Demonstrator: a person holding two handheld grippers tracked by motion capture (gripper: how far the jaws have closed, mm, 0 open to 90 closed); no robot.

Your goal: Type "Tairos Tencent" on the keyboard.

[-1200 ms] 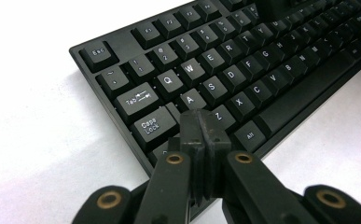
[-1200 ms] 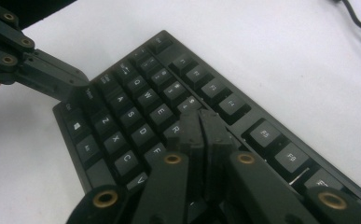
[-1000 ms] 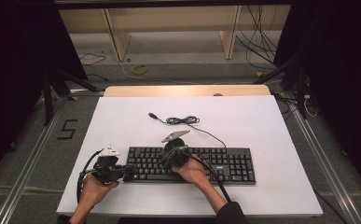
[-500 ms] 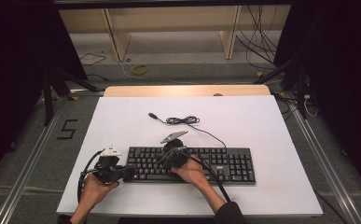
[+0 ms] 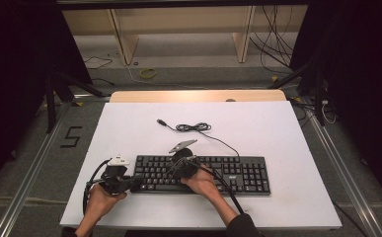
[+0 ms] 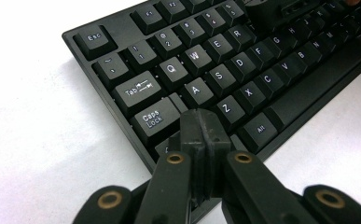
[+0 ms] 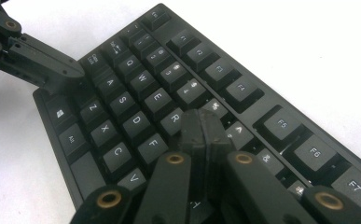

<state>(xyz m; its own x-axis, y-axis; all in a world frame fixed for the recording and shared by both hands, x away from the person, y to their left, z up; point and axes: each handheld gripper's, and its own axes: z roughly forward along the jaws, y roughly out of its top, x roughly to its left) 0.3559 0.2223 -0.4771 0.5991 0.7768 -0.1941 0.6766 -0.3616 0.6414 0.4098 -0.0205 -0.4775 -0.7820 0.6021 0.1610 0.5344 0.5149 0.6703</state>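
Keys under each closed, empty hand-held gripper (image 6: pixel 201 122) (image 7: pixel 205 128) on the keyboard (image 5: pixel 238 173) are hidden.

Left tool (image 5: pixel 129 183) in left hand (image 5: pixel 99 201), jaws pressed together, tips at keyboard (image 5: pixel 238 173) left end, right tool (image 5: pixel 181 167) in right hand (image 5: pixel 203 181), jaws together, over keyboard's left-middle keys
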